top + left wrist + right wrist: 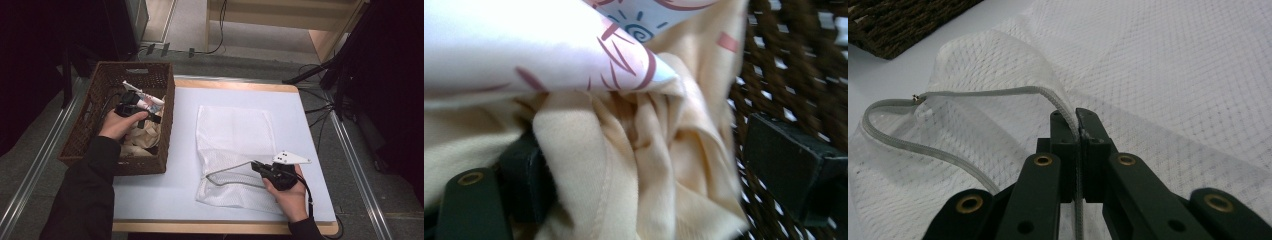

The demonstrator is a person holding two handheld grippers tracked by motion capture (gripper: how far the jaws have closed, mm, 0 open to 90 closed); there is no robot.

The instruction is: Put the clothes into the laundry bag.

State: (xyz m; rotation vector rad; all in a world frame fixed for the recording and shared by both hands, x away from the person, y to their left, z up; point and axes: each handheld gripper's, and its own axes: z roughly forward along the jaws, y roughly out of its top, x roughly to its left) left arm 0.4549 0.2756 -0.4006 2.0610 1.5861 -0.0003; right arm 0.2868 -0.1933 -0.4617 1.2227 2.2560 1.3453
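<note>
**Laundry loading: bag mouth held open, cloth about to be picked**

Loading of the mesh laundry bag looks to be the work in hand, and it reads as the pick-up step. The right gripper sits at about five o'clock on the white table, its jaws pinched tight on the bag's zipper edge, which lifts that rim so the mouth gapes toward nine o'clock (the zipper loop stands clear of the mesh below it).

The left gripper is down in the wicker basket at roughly ten o'clock of the table. Its jaws stand wide, one on each side of a bunched fold of peach-coloured cloth; the pads are not pressing on it, and a gap shows by the right-hand jaw. A white printed garment lies over the peach cloth at twelve o'clock in the left gripper view.

By my reading, the next move calls for the left jaws to close on the peach fold, lift it over the basket's wall, and carry it toward three o'clock into the open mouth, with the right gripper holding the rim up. The printed piece may drag along.
</note>
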